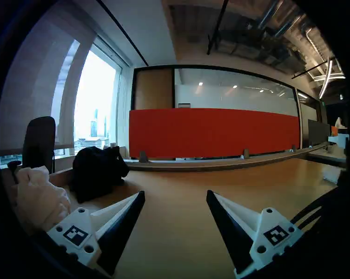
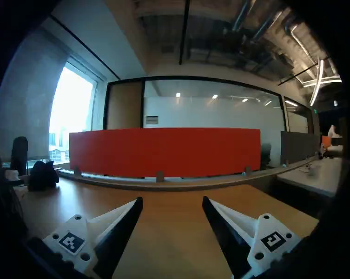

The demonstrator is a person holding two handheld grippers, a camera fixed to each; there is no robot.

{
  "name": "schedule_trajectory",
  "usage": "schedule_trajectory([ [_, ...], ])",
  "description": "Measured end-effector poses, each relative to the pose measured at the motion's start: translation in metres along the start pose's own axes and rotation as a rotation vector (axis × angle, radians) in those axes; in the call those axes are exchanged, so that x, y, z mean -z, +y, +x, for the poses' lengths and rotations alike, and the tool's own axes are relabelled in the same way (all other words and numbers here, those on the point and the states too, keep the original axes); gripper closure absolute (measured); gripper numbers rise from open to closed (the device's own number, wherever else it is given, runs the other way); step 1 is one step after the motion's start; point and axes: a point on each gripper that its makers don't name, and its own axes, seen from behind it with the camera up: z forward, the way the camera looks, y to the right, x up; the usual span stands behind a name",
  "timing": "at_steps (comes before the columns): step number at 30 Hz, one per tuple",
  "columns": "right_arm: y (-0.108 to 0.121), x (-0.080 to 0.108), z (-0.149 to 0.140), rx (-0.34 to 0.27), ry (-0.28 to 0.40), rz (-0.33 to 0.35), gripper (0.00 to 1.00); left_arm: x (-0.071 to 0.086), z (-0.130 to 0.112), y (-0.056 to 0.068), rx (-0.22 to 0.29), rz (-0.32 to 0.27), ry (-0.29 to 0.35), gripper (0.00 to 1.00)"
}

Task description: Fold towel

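Left gripper (image 1: 175, 204) and right gripper (image 2: 172, 209) gape wide, empty. The towel (image 1: 40, 197) lies crumpled at the left of the surface (image 1: 184, 186), beside a black bag (image 1: 98, 172); a hasty reach may snag the bag too.

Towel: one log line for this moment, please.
towel crumpled, untouched | left gripper open | right gripper open | both over desk

towel (image 1: 40, 197) sits far left on surface (image 1: 184, 223), bag (image 1: 98, 172) just right of it, chair (image 1: 39, 142) behind towel. divider panel (image 1: 212, 132) runs along surface's far edge. window (image 1: 93, 111) left, neighbouring desk (image 2: 309, 179) right.
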Motion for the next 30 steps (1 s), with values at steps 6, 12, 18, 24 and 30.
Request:
schedule_trajectory([
  [6, -0.004, 0.0, -0.02, 0.007, -0.009, 0.015, 0.01, 0.0, 0.0, 0.0, 0.0, 0.0, 0.0, 0.01],
  [12, -0.004, -0.003, -0.035, 0.012, -0.022, 0.019, 0.01, 0.0, 0.0, 0.0, 0.0, 0.0, 0.0, 0.02],
  [18, 0.001, -0.006, -0.044, 0.01, -0.023, 0.015, 0.01, 0.0, 0.0, 0.001, 0.0, 0.0, 0.0, 0.01],
  [24, 0.006, -0.004, -0.049, 0.008, -0.026, -0.004, 0.01, 0.0, 0.0, 0.001, 0.0, 0.0, 0.0, 0.02],
  [30, 0.002, -0.003, -0.057, 0.017, -0.029, 0.001, 0.01, 0.0, -0.001, 0.001, 0.0, 0.0, 0.0, 0.01],
])
